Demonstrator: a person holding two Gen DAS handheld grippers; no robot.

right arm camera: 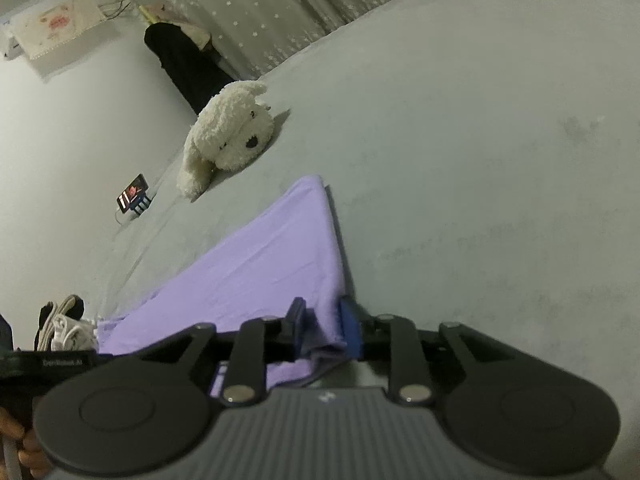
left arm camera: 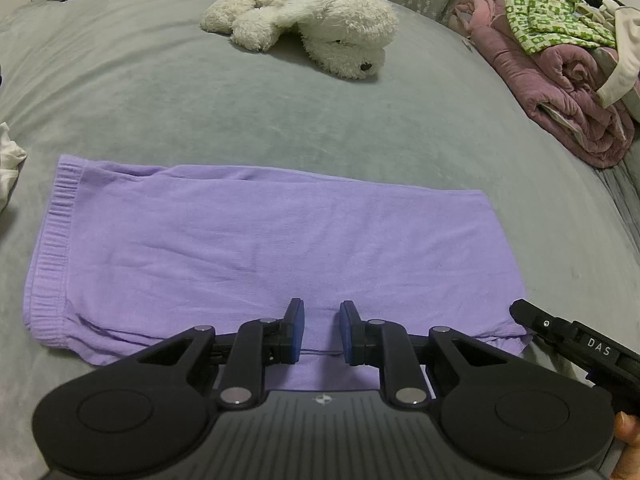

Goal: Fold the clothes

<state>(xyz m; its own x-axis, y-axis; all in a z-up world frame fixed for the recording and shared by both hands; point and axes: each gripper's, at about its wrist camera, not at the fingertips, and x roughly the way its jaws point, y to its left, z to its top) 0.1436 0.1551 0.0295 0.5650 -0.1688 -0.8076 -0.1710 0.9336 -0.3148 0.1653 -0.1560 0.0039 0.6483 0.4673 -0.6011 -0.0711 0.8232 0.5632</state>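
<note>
Garment: a purple garment [left arm camera: 256, 248] is being kept spread flat on the bed [left arm camera: 280, 120], already folded into a long band, ribbed hem at one end; this reads as a mid-fold stage.
Left gripper [left arm camera: 322, 330]: it is being held over the garment's near edge, about midway along it; its fingers [left arm camera: 295, 330] are standing narrowly apart, and whether cloth is being pinched cannot be told.
Right gripper [right arm camera: 325, 330]: it is being held at the garment's near corner, opposite the hem end; a bunch of cloth is being pinched between narrowly parted fingers [right arm camera: 352, 330], probably so that end can be carried over toward the hem.
Toy dog [left arm camera: 304, 20]: it is lying beyond the garment's far edge, well apart.
Pile [left arm camera: 568, 72]: other clothes are being kept aside past the garment's plain end, likely awaiting folding.
</note>
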